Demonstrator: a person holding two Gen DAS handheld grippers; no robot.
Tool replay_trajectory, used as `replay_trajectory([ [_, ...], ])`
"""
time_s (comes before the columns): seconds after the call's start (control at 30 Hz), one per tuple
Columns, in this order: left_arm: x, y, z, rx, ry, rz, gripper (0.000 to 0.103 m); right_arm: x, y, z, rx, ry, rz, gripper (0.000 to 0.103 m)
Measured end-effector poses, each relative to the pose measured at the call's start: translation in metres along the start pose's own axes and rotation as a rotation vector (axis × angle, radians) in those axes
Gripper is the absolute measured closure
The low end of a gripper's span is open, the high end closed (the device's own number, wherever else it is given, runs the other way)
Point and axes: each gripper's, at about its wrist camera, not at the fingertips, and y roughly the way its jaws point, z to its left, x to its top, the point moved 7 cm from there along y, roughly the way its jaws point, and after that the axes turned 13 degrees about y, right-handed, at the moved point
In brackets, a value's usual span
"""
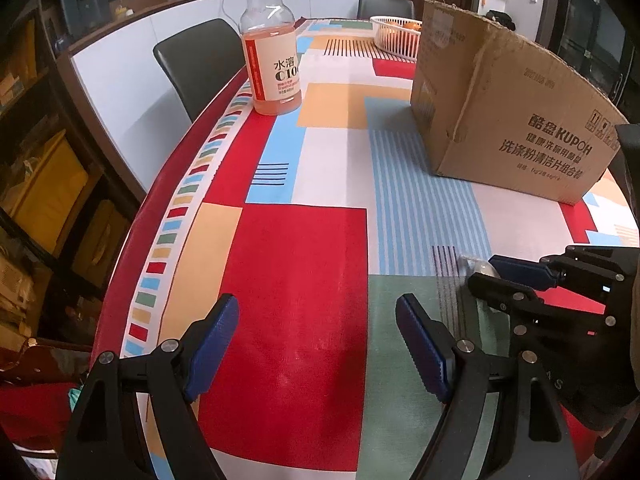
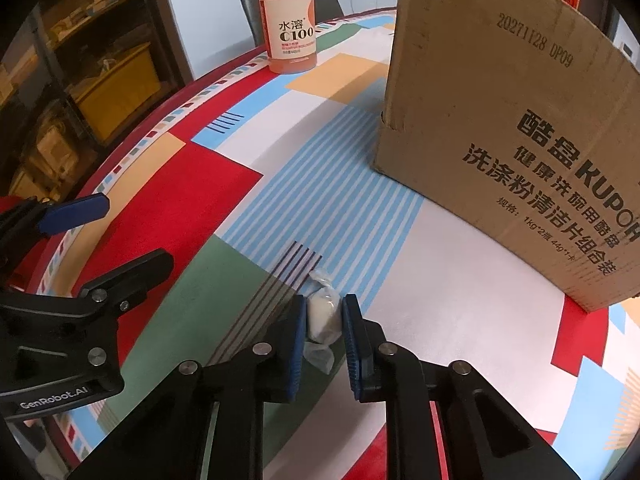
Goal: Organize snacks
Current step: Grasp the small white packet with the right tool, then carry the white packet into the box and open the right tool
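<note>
- Right claw of mine is closed on a small wrapped snack — a pale lump in clear twisted wrapping, pinched between the two blue pads.
- That snack sits low over the tablecloth, at the near edge of the blue-striped patch, where it meets the green block and a set of dark lines.
- From the left wrist view, the same snack shows only as a clear sliver beside the right claw's fingers, at the right side of the scene.
- My left claw is spread wide and holds nothing; it hangs over the red square of the cloth, near the table's near edge.
- Far and to the right stands a cardboard box with printed Chinese text and "KUPOH", its top flaps up — well apart from the snack.
- Far left, near the table's edge, a bottle of pinkish drink labelled "C100" stands upright.
- Beyond the box, a white basket holds something orange; I cannot tell what.
- A dark chair stands behind the bottle.
</note>
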Motion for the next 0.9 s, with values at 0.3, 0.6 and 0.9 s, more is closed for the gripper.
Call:
replay_trajectory([
  [0.3,0.009,-0.018,-0.004,-0.001,0.008,-0.042,0.022,0.001,-0.019,-0.001,0.021,0.02,-0.038,0.084],
  [0.6,0.032,-0.044,-0.014,-0.005,0.044,-0.119,0.022,0.009,-0.057,-0.011,0.015,0.045,-0.14,0.084],
  [0.9,0.069,-0.075,-0.033,-0.012,0.099,-0.223,0.022,0.029,-0.104,-0.037,-0.007,0.111,-0.271,0.084],
])
